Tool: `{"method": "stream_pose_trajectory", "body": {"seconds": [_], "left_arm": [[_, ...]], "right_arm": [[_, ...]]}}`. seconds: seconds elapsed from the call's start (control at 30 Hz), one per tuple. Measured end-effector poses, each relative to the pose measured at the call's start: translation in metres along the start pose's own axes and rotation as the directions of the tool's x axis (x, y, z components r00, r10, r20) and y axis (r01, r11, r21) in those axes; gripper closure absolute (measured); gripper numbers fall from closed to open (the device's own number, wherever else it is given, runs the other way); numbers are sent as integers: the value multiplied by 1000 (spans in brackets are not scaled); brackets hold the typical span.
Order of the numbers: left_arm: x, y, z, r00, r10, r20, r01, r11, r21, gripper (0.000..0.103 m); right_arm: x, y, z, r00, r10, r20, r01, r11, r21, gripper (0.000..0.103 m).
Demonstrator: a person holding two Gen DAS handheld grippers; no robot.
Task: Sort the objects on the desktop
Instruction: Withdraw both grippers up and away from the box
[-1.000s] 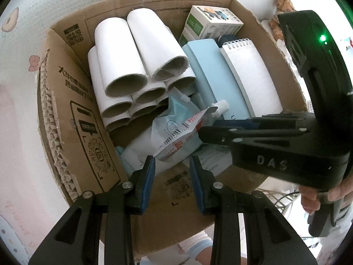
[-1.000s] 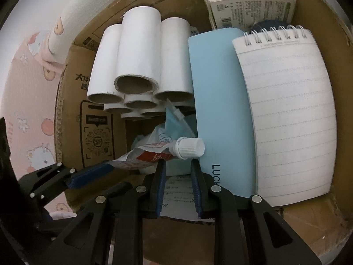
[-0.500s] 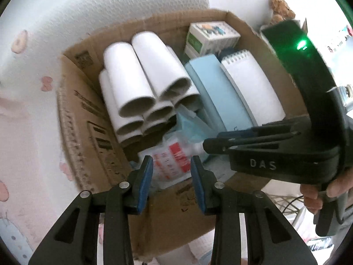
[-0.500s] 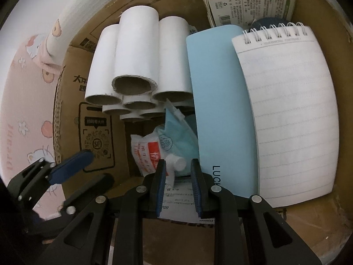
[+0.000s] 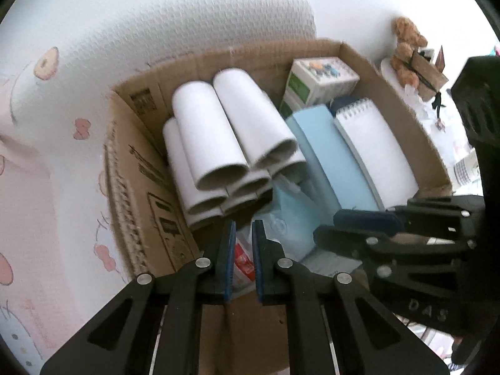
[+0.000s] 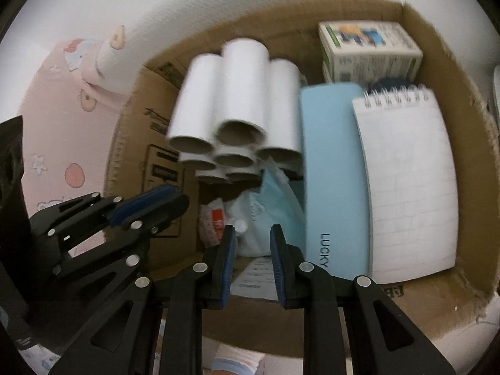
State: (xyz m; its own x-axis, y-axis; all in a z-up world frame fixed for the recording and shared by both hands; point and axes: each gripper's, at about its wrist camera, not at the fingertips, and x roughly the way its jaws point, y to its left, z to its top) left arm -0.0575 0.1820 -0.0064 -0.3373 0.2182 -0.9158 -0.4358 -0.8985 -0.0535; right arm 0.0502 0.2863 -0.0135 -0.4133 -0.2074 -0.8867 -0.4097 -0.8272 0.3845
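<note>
Both grippers hang over the cardboard box (image 6: pixel 443 62), holding nothing. Left gripper (image 5: pixel 243 256) has its jaws narrow, a slim gap showing; right gripper (image 6: pixel 251 262) has its jaws a bit apart. Tube (image 6: pixel 218 218) with the red label lies in the box beside the blue pouch (image 6: pixel 275 206), below the paper rolls (image 6: pixel 237 93). Drop-off looks done; next, go and fetch another item.

Soft, even daylight fills your views; motion blur smears the cardboard tubes (image 6: pixel 237 100) and notebook (image 6: pixel 406 187), while fisheye distortion bends both frames' dark edges.
</note>
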Motion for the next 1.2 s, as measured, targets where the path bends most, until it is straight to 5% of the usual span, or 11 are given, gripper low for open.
{"method": "stream_pose_trajectory", "body": {"seconds": [0.37,0.53,0.73,0.83,1.0,1.2], "left_arm": [[-15,27,-1,994,-2,107,7,999,-46,91],[-29,35,-1,989,24,143,-14,997,-71,91],[-66,33,4,964,124,234,-126,992,-5,89],[-77,37,3,970,93,223,-97,995,3,72],[-88,44,-6,970,113,214,-113,994,-10,65],[-87,40,-16,953,203,226,-211,977,14,60]], "right_arm": [[-23,44,-11,992,-4,126,4,1000,2,84],[-34,68,-14,982,-71,174,74,997,-15,84],[-48,96,-20,924,-250,290,283,956,-78,84],[-57,104,-22,902,-290,320,330,941,-76,84],[-66,120,-30,827,-433,359,498,860,-111,84],[-68,125,-40,837,-434,332,504,849,-160,83]]}}
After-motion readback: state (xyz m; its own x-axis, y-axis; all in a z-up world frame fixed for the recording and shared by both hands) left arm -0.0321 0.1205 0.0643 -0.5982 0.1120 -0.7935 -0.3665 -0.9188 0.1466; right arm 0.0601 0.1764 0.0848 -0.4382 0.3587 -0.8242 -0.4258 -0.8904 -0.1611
